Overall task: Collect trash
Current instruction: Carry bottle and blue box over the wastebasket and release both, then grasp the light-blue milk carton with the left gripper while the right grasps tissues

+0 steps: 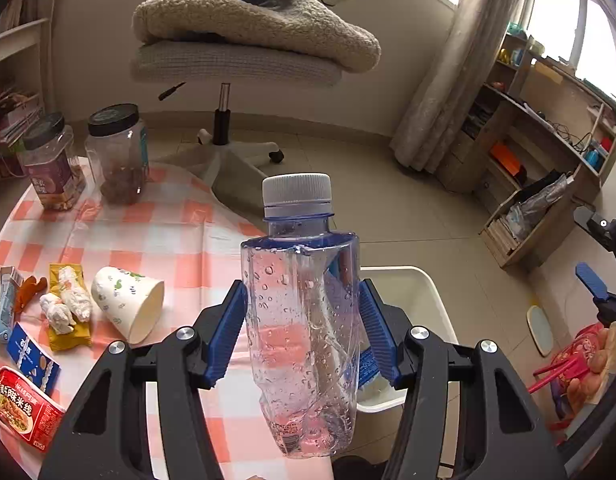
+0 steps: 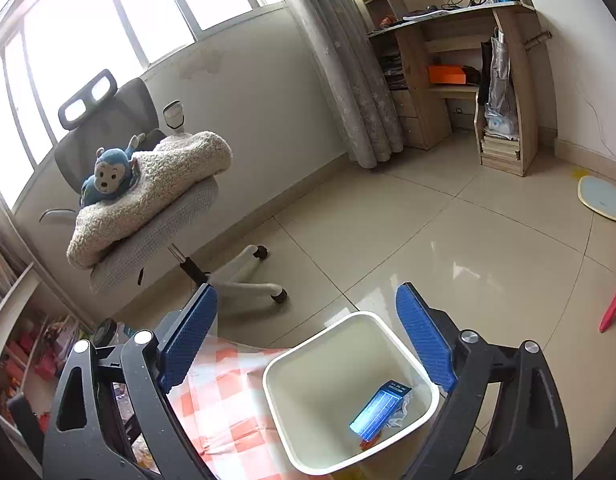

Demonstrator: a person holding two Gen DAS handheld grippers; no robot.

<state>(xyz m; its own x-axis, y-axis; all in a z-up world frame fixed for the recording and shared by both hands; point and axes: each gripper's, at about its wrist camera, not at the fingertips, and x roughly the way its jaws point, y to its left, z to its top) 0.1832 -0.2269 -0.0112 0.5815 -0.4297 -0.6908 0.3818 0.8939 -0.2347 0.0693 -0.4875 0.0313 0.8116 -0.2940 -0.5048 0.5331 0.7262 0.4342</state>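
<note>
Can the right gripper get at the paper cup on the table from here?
Probably not directly: the right gripper is open over the bin, facing away, while the paper cup lies far across the table.

Bin (image 1: 412,280) half hidden behind bottle (image 1: 304,320)

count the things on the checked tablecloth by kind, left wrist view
Clear plastic jars with black lids: 2
White paper cup lying on its side: 1
Boxes and packets: 4
Crumpled white tissues: 1 cluster
Total: 8
</note>
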